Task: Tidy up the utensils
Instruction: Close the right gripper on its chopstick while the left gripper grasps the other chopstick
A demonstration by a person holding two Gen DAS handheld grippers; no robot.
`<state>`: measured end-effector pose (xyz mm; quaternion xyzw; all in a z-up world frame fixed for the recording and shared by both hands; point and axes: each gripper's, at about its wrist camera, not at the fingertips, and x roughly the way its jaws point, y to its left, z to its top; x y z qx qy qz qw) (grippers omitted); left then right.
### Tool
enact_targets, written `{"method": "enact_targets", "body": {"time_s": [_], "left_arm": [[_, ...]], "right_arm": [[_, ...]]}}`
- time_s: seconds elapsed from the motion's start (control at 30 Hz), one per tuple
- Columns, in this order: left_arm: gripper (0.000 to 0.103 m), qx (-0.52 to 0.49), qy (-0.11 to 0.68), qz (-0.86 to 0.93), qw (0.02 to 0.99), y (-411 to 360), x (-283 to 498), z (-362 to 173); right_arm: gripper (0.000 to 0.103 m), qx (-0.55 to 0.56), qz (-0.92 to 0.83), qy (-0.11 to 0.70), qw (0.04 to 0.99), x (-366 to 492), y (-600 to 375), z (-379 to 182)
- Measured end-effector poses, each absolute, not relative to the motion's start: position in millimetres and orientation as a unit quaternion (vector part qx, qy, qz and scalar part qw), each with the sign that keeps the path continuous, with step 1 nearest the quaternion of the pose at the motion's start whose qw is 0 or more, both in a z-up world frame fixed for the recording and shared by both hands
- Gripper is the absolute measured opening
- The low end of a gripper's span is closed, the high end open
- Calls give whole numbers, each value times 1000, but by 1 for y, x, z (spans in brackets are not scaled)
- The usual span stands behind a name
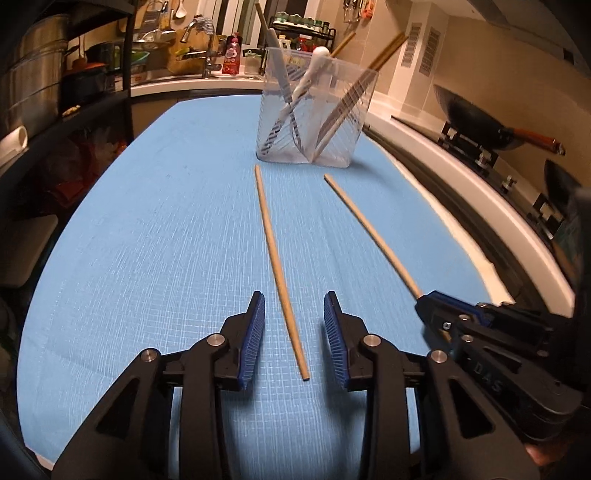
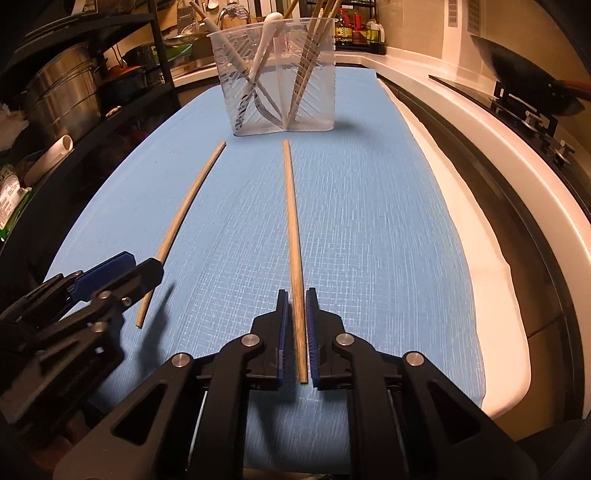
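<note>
Grippers angled down, left gripper [image 1: 294, 339] straddling chopstick [image 1: 279, 269] (untouched)

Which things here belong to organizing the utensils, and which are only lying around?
Belong to the job: left chopstick; right chopstick; clear utensil holder; left gripper; right gripper.

Only lying around: wok; steel pots; spice rack.

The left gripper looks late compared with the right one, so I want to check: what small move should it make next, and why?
Probably close the left gripper on the left chopstick: the stick lies between its open pads, untouched, on the blue mat. The right gripper is already nearly shut around the other chopstick.
</note>
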<state>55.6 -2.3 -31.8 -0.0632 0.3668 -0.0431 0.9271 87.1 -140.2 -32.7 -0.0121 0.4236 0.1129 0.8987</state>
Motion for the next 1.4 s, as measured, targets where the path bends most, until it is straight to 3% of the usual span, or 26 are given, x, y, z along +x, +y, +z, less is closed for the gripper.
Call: {"method": "enact_targets", "body": {"time_s": [0.17, 0.2, 0.23, 0.33, 0.63, 1.4], "left_arm": [[33, -14, 369, -16, 929, -11, 54, -37], [28, -4, 367, -12, 930, -13, 53, -37], [16, 2, 364, -11, 931, -15, 52, -36], [6, 20, 357, 2, 934, -14, 49, -35], [6, -15, 353, 19, 935, 20, 38, -36], [6, 11, 346, 11, 938, 14, 33, -40]], "right_arm": [[12, -17, 111, 422, 900, 85, -139, -32], [12, -17, 111, 422, 900, 85, -139, -32], [12, -17, 110, 422, 900, 85, -138, -32], [8, -16, 113, 421, 900, 85, -138, -32], [6, -20, 122, 420, 899, 84, -138, -33], [6, -34, 127, 411, 902, 82, -136, -33]]}}
